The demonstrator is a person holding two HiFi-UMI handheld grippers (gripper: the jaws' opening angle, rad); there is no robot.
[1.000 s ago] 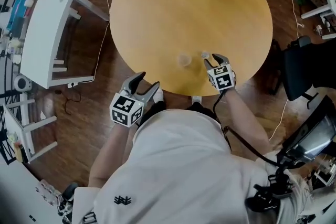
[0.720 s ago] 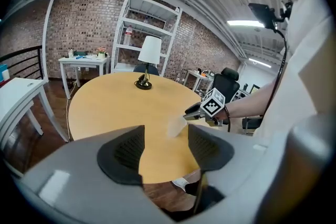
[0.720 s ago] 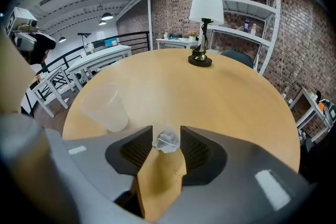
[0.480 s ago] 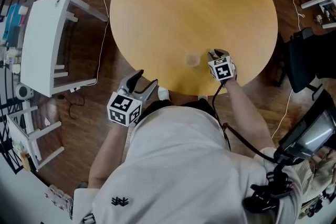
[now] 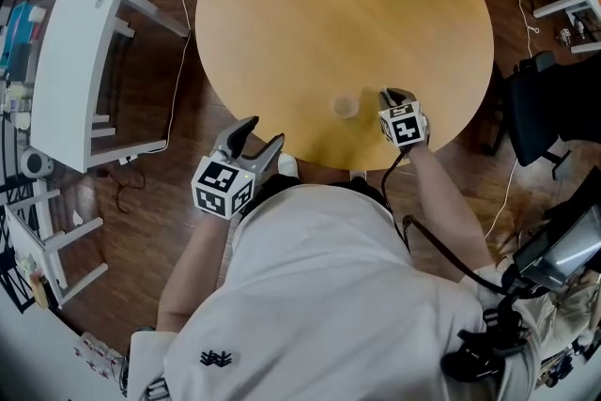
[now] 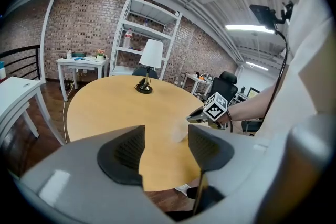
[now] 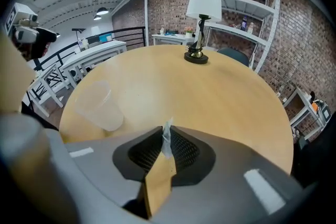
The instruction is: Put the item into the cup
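On the near part of a round wooden table, a clear plastic cup is seen standing. Just right of it, the right gripper is held with its jaws closed on a small, thin, pale item, pinched only at the tips. The left gripper is held off the table at the near left, jaws apart, nothing between them. With so slight a hold, the item could be dropped short of the cup. The light cup could also be knocked over by a low approach.
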